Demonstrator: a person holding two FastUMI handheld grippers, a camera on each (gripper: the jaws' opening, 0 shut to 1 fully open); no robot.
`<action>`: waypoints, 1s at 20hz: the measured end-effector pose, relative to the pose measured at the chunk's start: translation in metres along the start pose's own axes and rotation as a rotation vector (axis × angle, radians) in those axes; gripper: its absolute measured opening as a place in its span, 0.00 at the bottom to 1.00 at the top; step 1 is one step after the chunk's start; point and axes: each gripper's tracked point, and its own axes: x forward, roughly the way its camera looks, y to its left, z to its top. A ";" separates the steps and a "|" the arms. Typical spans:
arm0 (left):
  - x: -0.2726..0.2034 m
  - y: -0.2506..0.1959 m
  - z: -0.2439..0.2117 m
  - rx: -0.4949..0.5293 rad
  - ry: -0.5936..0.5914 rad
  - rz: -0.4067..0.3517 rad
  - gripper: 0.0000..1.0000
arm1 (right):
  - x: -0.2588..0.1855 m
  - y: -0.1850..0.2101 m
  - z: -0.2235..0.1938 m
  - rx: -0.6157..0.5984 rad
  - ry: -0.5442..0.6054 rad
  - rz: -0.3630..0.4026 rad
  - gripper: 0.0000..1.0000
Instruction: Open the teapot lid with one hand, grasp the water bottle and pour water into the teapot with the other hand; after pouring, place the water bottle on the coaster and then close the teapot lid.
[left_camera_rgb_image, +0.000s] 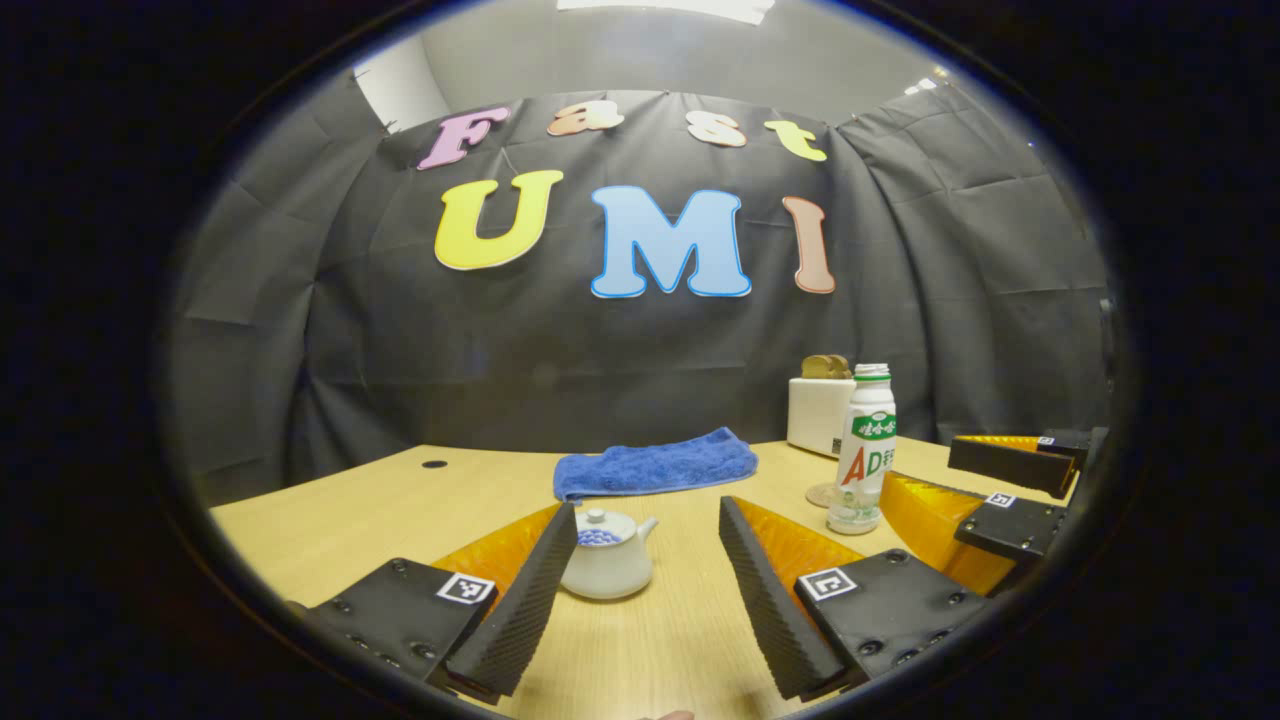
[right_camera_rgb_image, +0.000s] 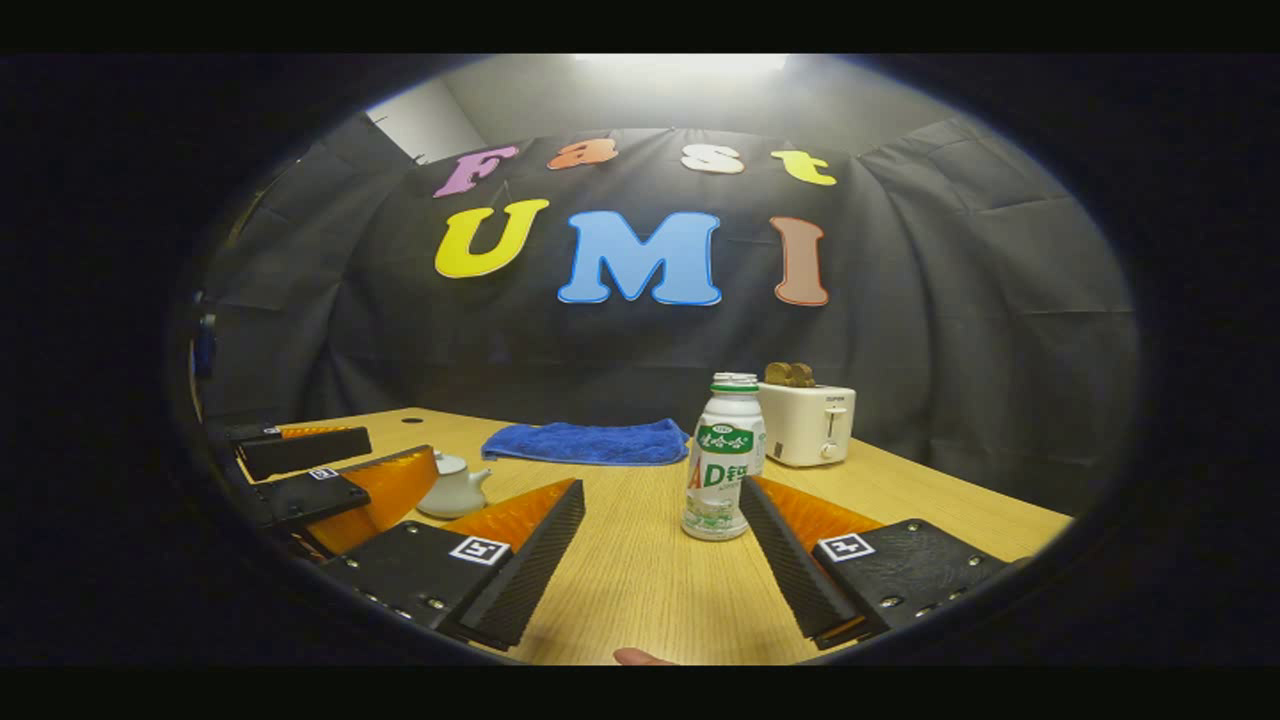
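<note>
While both pairs of jaws stand wide and grasp nothing, the task looks to be at its very start: the lid (left_camera_rgb_image: 598, 520) sits on the teapot (left_camera_rgb_image: 608, 556). The left gripper (left_camera_rgb_image: 648, 600) frames the teapot, which lies beyond the fingertips; next it must advance and pinch the lid's knob. Right of the teapot, the water bottle (right_camera_rgb_image: 723, 457) stands on the bench (right_camera_rgb_image: 640, 585), just ahead of the right gripper (right_camera_rgb_image: 662, 570).
</note>
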 end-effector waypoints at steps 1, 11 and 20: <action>0.003 0.003 0.000 0.001 0.003 0.001 0.99 | 0.001 0.000 0.000 -0.002 0.002 0.000 0.96; 0.042 0.020 -0.011 -0.009 0.044 0.016 0.94 | 0.005 -0.005 -0.004 0.017 0.020 0.004 0.96; 0.084 0.043 -0.031 -0.034 0.120 0.039 0.99 | 0.005 -0.010 -0.006 0.059 0.037 0.006 0.96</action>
